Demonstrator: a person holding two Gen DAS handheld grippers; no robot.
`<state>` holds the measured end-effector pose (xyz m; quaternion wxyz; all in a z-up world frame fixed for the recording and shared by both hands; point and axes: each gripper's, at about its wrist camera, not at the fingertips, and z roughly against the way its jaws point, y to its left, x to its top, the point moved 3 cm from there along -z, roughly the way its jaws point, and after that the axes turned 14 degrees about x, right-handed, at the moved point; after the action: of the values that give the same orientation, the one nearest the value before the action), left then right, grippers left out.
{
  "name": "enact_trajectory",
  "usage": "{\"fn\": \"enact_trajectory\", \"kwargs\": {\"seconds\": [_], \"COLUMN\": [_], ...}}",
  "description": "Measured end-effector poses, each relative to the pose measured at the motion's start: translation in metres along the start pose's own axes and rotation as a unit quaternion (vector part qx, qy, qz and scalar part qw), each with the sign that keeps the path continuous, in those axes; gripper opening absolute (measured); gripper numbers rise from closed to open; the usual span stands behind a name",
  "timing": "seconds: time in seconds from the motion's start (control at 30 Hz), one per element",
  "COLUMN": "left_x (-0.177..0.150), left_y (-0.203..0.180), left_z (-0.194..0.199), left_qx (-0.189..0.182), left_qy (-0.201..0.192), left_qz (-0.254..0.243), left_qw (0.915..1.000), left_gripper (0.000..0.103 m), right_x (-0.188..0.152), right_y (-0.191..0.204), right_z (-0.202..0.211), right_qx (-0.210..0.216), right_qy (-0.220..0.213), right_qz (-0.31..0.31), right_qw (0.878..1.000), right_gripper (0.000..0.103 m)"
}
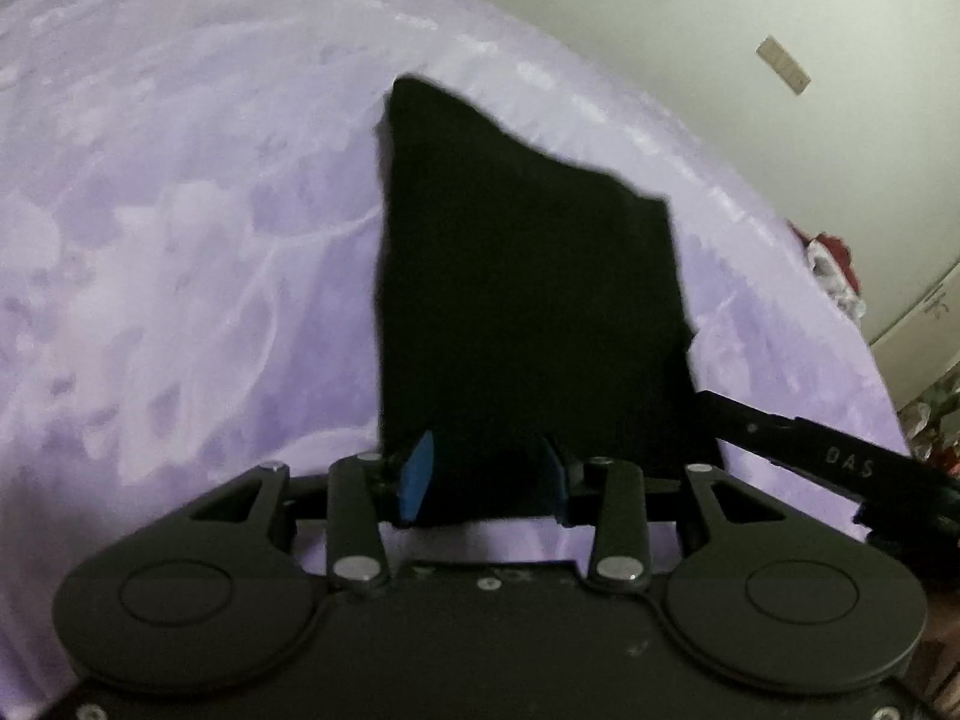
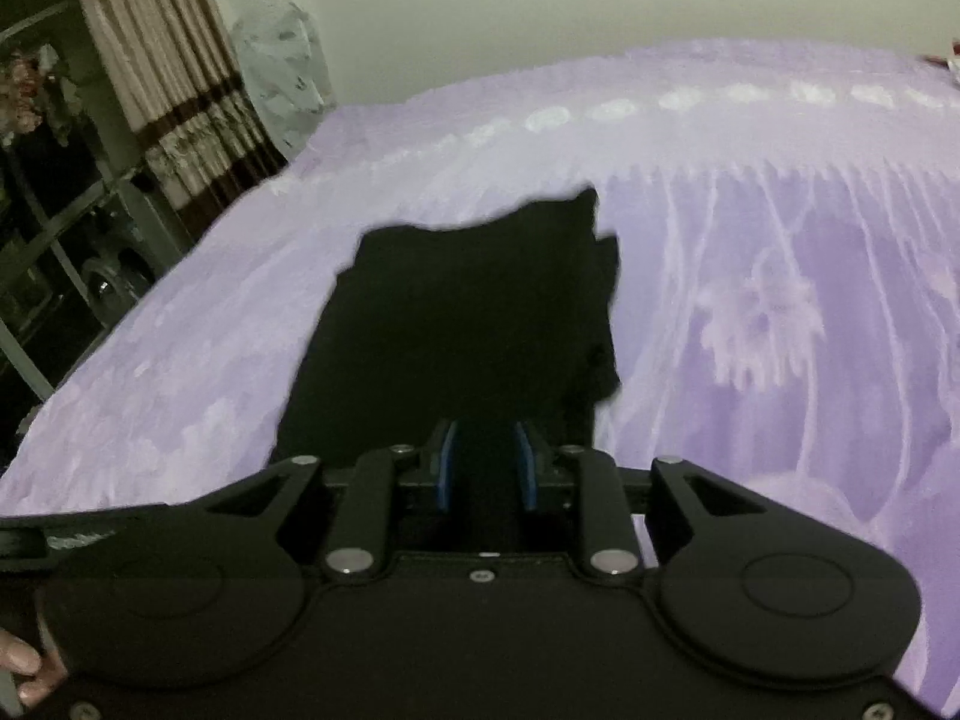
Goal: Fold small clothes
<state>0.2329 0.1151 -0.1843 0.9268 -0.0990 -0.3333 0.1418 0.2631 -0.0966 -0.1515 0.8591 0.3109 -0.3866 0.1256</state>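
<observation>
A black cloth (image 1: 528,300) lies on a bed with a light purple cover (image 1: 180,240). The cloth is very dark, so no folds or seams show on it. It looks flat and small. Its far edge is uneven, with one pointed corner sticking up at about 11 o'clock in the left wrist view. Its sides are nearly straight.

The left tool (image 1: 489,477) is at 6 o'clock in its own view. Its blue pads (image 1: 417,477) stand apart, and the near edge of the cloth sits between them. I cannot tell if the pads press on the cloth.

The right tool (image 2: 486,465) is also at 6 o'clock in its own view. Its blue pads (image 2: 445,462) are close together, with the near edge of the black cloth (image 2: 468,312) in the narrow gap. It seems to pinch the cloth.

In the left wrist view, the right tool's black arm reaches in at 4 o'clock, beside the cloth's right corner.

A striped curtain (image 2: 162,78) hangs at 10 o'clock in the right wrist view.
</observation>
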Motion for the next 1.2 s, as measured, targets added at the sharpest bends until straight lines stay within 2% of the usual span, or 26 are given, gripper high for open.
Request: {"fn": "enact_trajectory", "kwargs": {"seconds": [0.13,0.27,0.47,0.53,0.57,0.63,0.67,0.7,0.93,1.1,1.2], "left_x": [-0.004,-0.007,-0.004,-0.001,-0.001,-0.003,-0.005,-0.007,-0.030,-0.043,-0.051], "left_y": [-0.002,-0.003,0.006,0.003,0.002,-0.001,-0.003,-0.005,-0.028,-0.047,-0.052], "left_z": [-0.003,-0.005,0.006,0.021,0.029,0.047,0.056,0.065,0.137,0.173,0.185], "left_qx": [0.010,0.013,-0.004,0.000,0.004,0.012,0.020,0.028,0.033,0.054,0.064], "left_qy": [0.001,-0.004,0.003,-0.003,-0.005,0.000,0.006,0.010,0.005,-0.010,-0.013], "left_qz": [-0.011,-0.023,0.023,0.021,0.022,0.025,0.024,0.021,0.004,-0.033,-0.048], "left_qw": [0.9999,0.9996,0.9997,0.9998,0.9997,0.9996,0.9995,0.9993,0.9994,0.9980,0.9967], "left_gripper": [0.040,0.042,0.041,0.045,0.052,0.056,0.058,0.060,0.068,0.070,0.071], "right_x": [-0.018,-0.028,-0.030,-0.027,-0.026,-0.024,-0.023,-0.023,-0.029,-0.031,-0.035], "right_y": [-0.015,-0.017,-0.015,-0.011,-0.009,0.000,0.006,0.012,0.048,0.067,0.071], "right_z": [-0.012,-0.015,-0.010,-0.004,0.001,0.017,0.027,0.037,0.106,0.137,0.151], "right_qx": [-0.019,-0.019,-0.020,-0.024,-0.024,-0.030,-0.036,-0.040,-0.029,-0.064,-0.065], "right_qy": [0.031,0.027,0.032,0.036,0.037,0.036,0.031,0.024,-0.007,-0.011,-0.006], "right_qz": [-0.013,-0.007,-0.014,-0.020,-0.023,-0.024,-0.023,-0.021,-0.007,0.025,0.023], "right_qw": [0.999,0.999,0.999,0.999,0.999,0.999,0.999,0.999,1.000,0.998,0.998], "right_gripper": [0.015,0.015,0.014,0.015,0.016,0.029,0.042,0.052,0.061,0.066,0.067]}}
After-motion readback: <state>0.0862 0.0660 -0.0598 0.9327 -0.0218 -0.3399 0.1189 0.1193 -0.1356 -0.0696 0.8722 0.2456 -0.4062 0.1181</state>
